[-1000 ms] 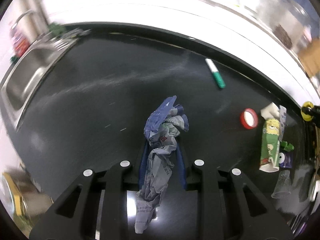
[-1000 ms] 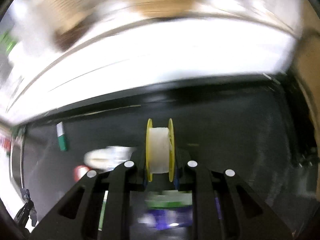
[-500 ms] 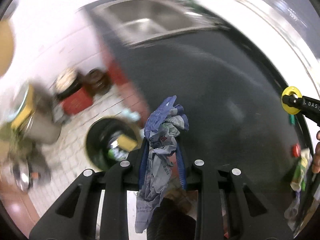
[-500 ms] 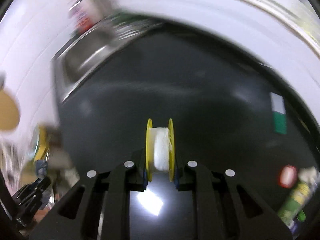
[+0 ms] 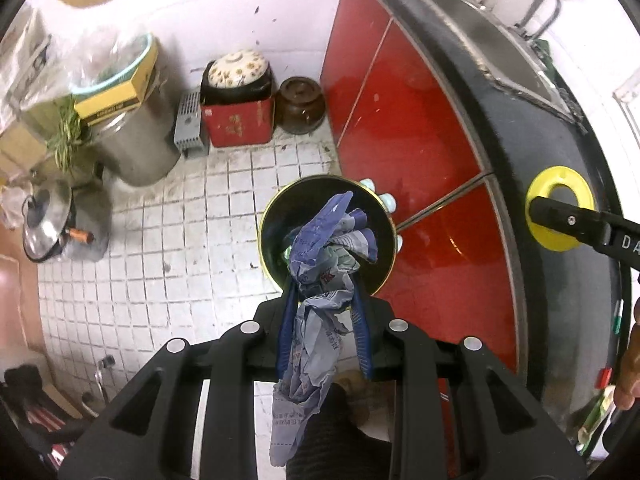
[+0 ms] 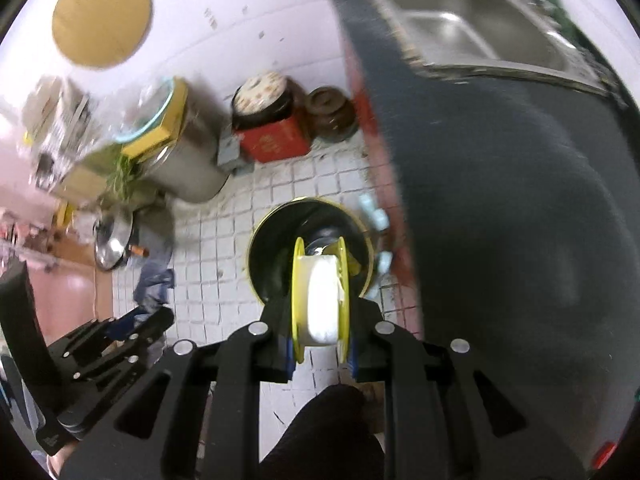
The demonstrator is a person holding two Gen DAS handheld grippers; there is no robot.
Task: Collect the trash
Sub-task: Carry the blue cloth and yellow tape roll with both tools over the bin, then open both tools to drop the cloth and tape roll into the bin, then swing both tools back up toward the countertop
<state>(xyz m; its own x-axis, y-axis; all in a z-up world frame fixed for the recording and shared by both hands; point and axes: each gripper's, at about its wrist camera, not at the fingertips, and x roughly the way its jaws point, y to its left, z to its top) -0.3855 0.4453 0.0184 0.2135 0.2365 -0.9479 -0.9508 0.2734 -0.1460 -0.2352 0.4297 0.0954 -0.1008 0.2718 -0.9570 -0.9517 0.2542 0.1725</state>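
My left gripper (image 5: 324, 308) is shut on a crumpled blue-grey paper wrapper (image 5: 320, 280) and holds it above a round black trash bin (image 5: 276, 236) with a gold rim on the tiled floor. My right gripper (image 6: 320, 332) is shut on a yellow spool of white tape (image 6: 322, 304), also above the bin (image 6: 268, 248). The spool also shows at the right of the left wrist view (image 5: 560, 212). The left gripper body shows at the lower left of the right wrist view (image 6: 100, 352).
A dark countertop (image 5: 552, 152) with a steel sink (image 6: 460, 20) runs along the right over red cabinet doors (image 5: 404, 120). A red box (image 5: 238, 120), brown jar (image 5: 300, 104), steel drum (image 5: 132, 148) and kettle (image 5: 44, 220) stand on the floor by the wall.
Both grippers have swung left off the countertop and now hang over the floor bin. Each keeps its hold, the left on the paper wrapper and the right on the spool.
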